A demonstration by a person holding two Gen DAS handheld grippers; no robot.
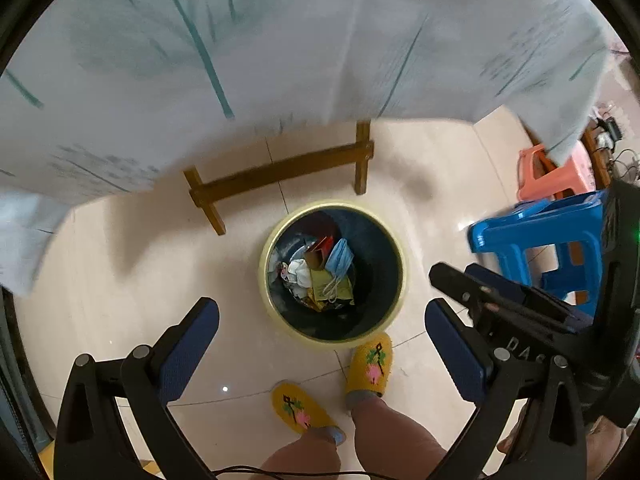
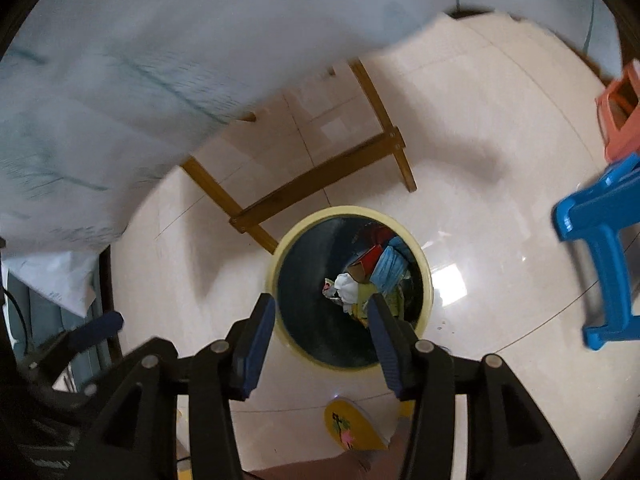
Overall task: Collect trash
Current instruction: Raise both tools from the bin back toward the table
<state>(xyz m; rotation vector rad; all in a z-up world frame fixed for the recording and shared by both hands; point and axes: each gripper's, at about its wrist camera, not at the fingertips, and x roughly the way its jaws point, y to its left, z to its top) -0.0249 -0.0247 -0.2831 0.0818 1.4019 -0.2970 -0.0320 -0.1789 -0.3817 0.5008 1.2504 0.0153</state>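
1. In the left wrist view, a pale cloth with teal stripes is seen draped from 9 o'clock across 12 o'clock to 2 o'clock, blurred at its edges.
2. The left gripper is seen with its jaws spread wide, and nothing is held between the blue pads.
3. Wooden table legs joined by a crossbar are seen just under the cloth, toward 12 o'clock from the bin.
4. The trash bin, dark inside with a pale yellow rim, is found on the tiled floor near the centre of both views, directly beyond the fingertips.
5. The trash is seen lying inside the bin: a blue face mask, white crumpled paper, yellow wrappers and a red carton.
6. Two feet in yellow knitted slippers are seen at 6 o'clock, one touching the bin's rim.
7. The right gripper is seen partly parted, the jaws narrower than the left pair, with nothing between them; the bin's contents are seen through the gap.
8. A blue plastic stool is seen at 3 o'clock, with an orange stool just beyond it.
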